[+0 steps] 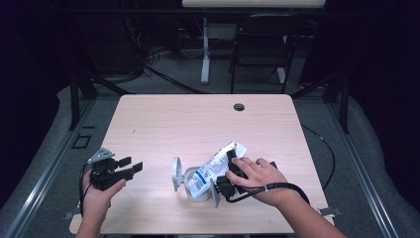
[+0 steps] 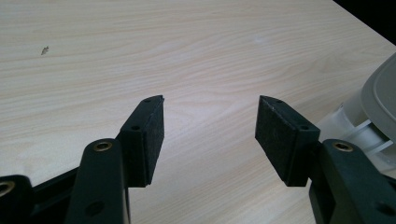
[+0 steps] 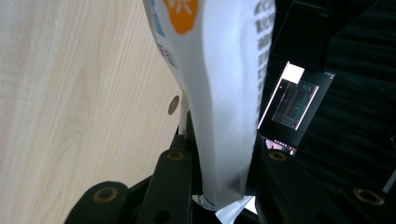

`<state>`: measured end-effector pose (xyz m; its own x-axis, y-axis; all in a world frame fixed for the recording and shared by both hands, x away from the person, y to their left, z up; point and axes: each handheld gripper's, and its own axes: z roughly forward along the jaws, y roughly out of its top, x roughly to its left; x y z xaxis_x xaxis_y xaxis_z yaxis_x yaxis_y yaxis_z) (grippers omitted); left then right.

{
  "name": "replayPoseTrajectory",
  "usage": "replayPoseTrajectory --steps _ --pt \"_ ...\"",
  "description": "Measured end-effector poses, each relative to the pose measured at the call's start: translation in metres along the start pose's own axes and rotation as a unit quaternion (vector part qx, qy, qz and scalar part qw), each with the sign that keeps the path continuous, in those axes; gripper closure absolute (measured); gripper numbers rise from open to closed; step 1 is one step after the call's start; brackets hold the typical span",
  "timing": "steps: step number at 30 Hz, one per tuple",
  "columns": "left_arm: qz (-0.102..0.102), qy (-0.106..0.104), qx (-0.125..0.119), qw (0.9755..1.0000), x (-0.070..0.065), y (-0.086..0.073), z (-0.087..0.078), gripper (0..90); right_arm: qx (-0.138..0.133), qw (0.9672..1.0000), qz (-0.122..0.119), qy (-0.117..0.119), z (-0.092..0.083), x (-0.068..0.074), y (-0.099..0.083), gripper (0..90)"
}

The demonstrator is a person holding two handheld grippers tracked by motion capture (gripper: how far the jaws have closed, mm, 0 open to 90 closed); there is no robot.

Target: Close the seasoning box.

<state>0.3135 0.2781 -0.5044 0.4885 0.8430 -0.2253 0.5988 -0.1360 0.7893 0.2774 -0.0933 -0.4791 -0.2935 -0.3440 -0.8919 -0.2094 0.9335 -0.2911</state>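
Nearest the lens in the right gripper view, the right tongs (image 3: 219, 158) pinch a white pouch (image 3: 219, 93) between their black jaws, which stand either side of its lower end and press on it. Its skin is glossy and creased, printed with an orange disc, blue marks and fine black lettering. From the high view the pouch (image 1: 216, 164) lies slanted over a white holder (image 1: 195, 186) with round grey end plates, near the front middle of the pale wooden bench (image 1: 163, 119). Left tongs (image 2: 210, 135) hold nothing, jaws spread wide over bare wood, well apart from the pouch.
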Motion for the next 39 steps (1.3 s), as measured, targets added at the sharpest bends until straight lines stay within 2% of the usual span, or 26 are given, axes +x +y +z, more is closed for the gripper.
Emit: replayPoseTrajectory --steps 8,10,17,39 --pt "0.001 0.002 0.0 1.0 -0.0005 -0.0002 0.0007 42.5 0.002 1.0 -0.004 0.0 -0.0012 -0.001 -0.0008 80.4" --pt "0.001 0.002 0.0 1.0 -0.0004 -0.0002 0.0007 42.5 -0.005 1.0 0.002 0.0 -0.0003 -0.0001 -0.0015 80.6" --pt "0.0 0.0 0.0 1.0 0.0002 -0.0001 0.0002 42.4 0.005 1.0 -0.004 0.001 -0.0019 -0.0011 -0.0009 81.7" --pt "0.0 0.004 -0.002 1.0 0.0009 -0.0003 0.0003 42.5 -0.006 0.9995 0.025 0.018 -0.0005 0.0027 -0.0037 83.2"
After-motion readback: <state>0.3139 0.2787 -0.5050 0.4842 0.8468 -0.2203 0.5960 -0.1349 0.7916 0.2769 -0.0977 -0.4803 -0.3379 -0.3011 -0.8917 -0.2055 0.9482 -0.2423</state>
